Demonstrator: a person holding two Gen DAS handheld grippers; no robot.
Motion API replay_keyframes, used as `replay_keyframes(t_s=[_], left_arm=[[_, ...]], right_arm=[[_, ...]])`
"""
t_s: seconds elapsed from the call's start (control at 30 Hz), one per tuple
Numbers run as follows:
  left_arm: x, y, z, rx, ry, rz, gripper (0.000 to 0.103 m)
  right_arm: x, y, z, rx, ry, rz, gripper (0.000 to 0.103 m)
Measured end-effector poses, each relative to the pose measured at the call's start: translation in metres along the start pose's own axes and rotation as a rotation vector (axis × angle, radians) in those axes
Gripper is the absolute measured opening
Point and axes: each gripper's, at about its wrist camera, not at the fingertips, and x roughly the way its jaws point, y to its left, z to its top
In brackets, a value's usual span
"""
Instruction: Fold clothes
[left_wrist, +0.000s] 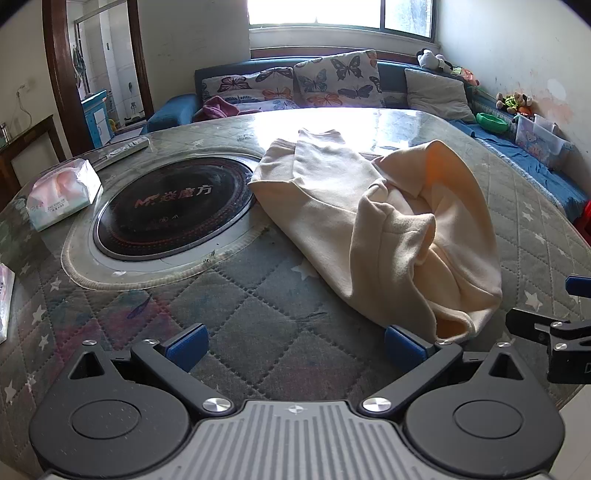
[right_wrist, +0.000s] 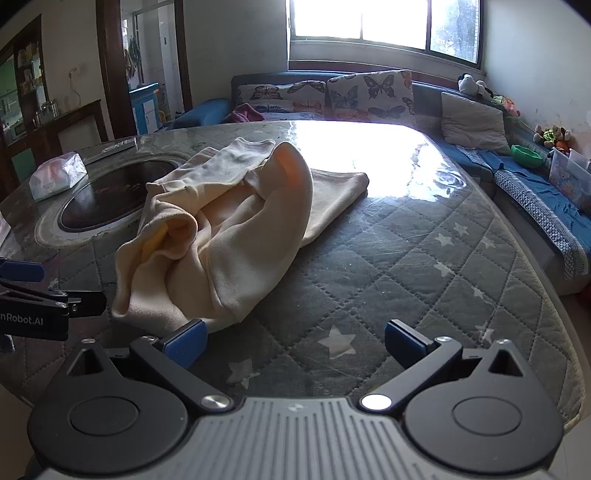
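A cream garment (left_wrist: 373, 225) lies crumpled on the quilted table cover (left_wrist: 258, 295), its near end bunched into loose folds and its far end spread flat toward the window. My left gripper (left_wrist: 295, 345) stands open just short of the garment's near hem, its right blue pad (left_wrist: 400, 345) almost at the cloth. In the right wrist view the same garment (right_wrist: 221, 229) sits to the left, and my right gripper (right_wrist: 293, 343) is open over bare cover, its left pad (right_wrist: 186, 341) beside the hem. Nothing is held by either gripper.
A round black hotplate (left_wrist: 170, 210) is set into the table left of the garment. A tissue pack (left_wrist: 61, 195) and a remote (left_wrist: 127, 147) lie at the far left. A blue sofa with butterfly cushions (left_wrist: 336, 79) runs behind, and a bench with a green bowl (right_wrist: 526, 155) along the right.
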Motion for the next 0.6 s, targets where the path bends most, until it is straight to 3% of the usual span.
replay_keyframes(t_s=[0.6], left_arm=[[0.0013,-0.0057,-0.0069,0.033,0.024,-0.013,0.103]], right_arm=[[0.0029,0.0084,-0.0030,-0.039,0.023,0.008,0.103]])
